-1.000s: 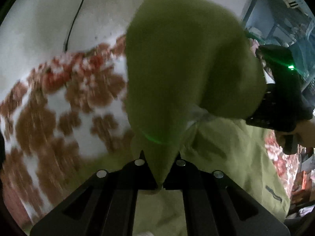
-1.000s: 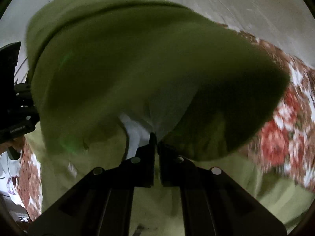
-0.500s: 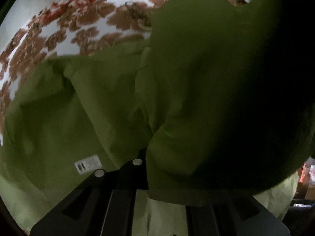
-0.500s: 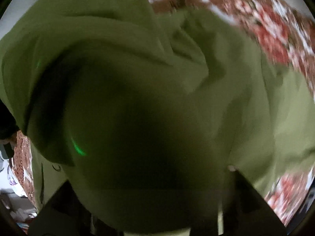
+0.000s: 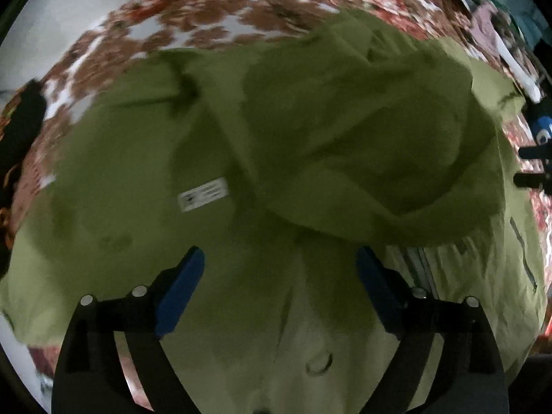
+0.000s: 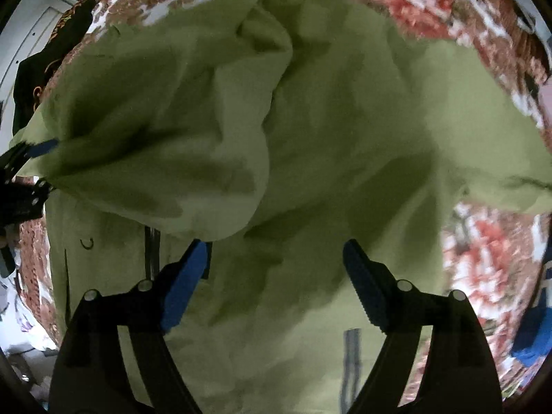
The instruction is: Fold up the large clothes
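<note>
Left gripper [image 5: 279,269]: jaws have just been opening and now stand spread wide, blue pads clear of the cloth, nothing pinched. Right gripper [image 6: 276,258]: same, jaws just opened, spread, nothing between the pads. Both point steeply down at the garment, which reads as a release straight after laying a fold.

Beneath both: green jacket [image 5: 310,158], lying on the floral bedspread [image 5: 214,24]. Near edge under the fingers is paler lining with a zipper [image 6: 151,245] showing, so the front is open or turned back. Just beyond the pads a thicker flap [image 6: 179,158] lies doubled over the body; likely the part just let go, dropped here so it covers the middle.

White care label [image 5: 203,195] exposed left of the flap, so inner side faces up there.

Further out: bedspread visible around the jacket on the far and side edges. Dark item [image 6: 51,55] at the far left edge, unidentified.

Judgement: one fold down, still lumpy; smoothing or a second fold needed
</note>
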Demonstrator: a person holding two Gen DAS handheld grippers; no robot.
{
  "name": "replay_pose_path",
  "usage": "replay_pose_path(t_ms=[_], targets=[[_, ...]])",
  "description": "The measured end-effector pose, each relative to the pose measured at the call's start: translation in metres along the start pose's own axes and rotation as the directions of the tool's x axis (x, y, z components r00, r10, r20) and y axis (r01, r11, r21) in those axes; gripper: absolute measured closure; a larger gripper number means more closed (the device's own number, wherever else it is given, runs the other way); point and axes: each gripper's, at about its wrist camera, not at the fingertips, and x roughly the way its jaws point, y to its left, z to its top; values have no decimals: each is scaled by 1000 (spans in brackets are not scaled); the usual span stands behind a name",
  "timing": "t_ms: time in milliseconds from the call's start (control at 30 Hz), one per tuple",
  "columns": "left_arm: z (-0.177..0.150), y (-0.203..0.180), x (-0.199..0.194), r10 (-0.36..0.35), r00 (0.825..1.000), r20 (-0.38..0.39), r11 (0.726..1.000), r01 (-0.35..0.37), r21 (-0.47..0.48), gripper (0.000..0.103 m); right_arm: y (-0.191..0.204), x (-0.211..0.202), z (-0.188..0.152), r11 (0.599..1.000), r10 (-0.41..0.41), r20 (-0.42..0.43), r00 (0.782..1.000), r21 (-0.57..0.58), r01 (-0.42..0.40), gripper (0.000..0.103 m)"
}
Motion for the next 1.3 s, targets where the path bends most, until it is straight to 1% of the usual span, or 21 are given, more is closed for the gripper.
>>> replay_pose_path(t_ms=[100, 167, 200, 233, 267, 333, 367, 400, 467, 600, 700, 767, 833, 900, 933, 967, 1033, 1100, 1200, 1300], targets=[[-4, 6, -37, -17, 998, 65, 996, 22, -84, 9, 11, -28, 20, 999, -12, 86, 996, -39, 15, 22], [3, 4, -57, -49, 991, 123, 990, 64, -122, 7, 16, -43, 46, 998, -14, 132, 991, -59, 22, 22], [9, 1, -64, -62, 987, 151, 988, 82, -131, 6, 7, -42, 68, 998, -7, 156, 988, -68, 18, 22], [15, -5, -74, -86, 978, 189, 984, 113, -137, 6, 15, -49, 80, 997, 1, 185, 983, -80, 14, 22], [22, -13, -80, -114, 970, 216, 981, 145, -131, 6, 21, -49, 83, 996, 4, 201, 980, -89, 14, 22], [36, -32, -81, -149, 959, 241, 980, 177, -96, 6, 39, -49, 103, 991, -1, 229, 974, -128, 31, 22], [41, -42, -79, -161, 956, 247, 980, 185, -77, 6, 44, -45, 109, 989, 0, 224, 975, -141, 33, 22], [47, -54, -72, -179, 953, 243, 979, 196, -47, 6, 52, -38, 115, 988, 6, 213, 977, -155, 28, 22], [52, -70, -57, -197, 955, 223, 979, 206, -14, 6, 60, -21, 124, 985, 8, 184, 983, -172, 24, 22], [58, -92, -17, -182, 970, 163, 983, 176, 52, 6, 60, 13, 130, 984, -23, 118, 993, -170, 43, 22], [56, -88, 18, -187, 976, 110, 982, 183, 53, 5, 58, 40, 131, 982, -37, 80, 996, -180, 51, 22], [56, -82, 35, -191, 979, 77, 981, 188, 45, 6, 54, 57, 130, 980, -47, 53, 998, -192, 56, 22], [51, -75, 55, -183, 982, 37, 983, 181, 44, 5, 49, 76, 130, 978, -59, 24, 998, -199, 62, 22], [45, -69, 75, -170, 985, -1, 984, 170, 51, 5, 43, 93, 128, 979, -60, 0, 998, -195, 59, 18], [40, -66, 80, -162, 987, -13, 985, 162, 56, 4, 41, 99, 128, 979, -59, -5, 998, -195, 57, 16], [38, -62, 87, -135, 991, -14, 988, 136, 67, 4, 39, 106, 126, 979, -60, -14, 998, -197, 56, 14], [33, -57, 97, -108, 994, -21, 991, 110, 78, 4, 37, 117, 124, 976, -57, -20, 998, -210, 52, 11], [30, -55, 104, -102, 994, -26, 992, 104, 76, 4, 37, 125, 121, 970, -82, -13, 997, -229, 77, 10], [29, -57, 108, -82, 996, -36, 992, 85, 90, 4, 32, 136, 114, 974, -89, -38, 995, -213, 79, 10], [34, -56, 97, -92, 995, -48, 994, 95, 59, 5, 35, 126, 111, 975, -93, -25, 995, -205, 86, 12]])
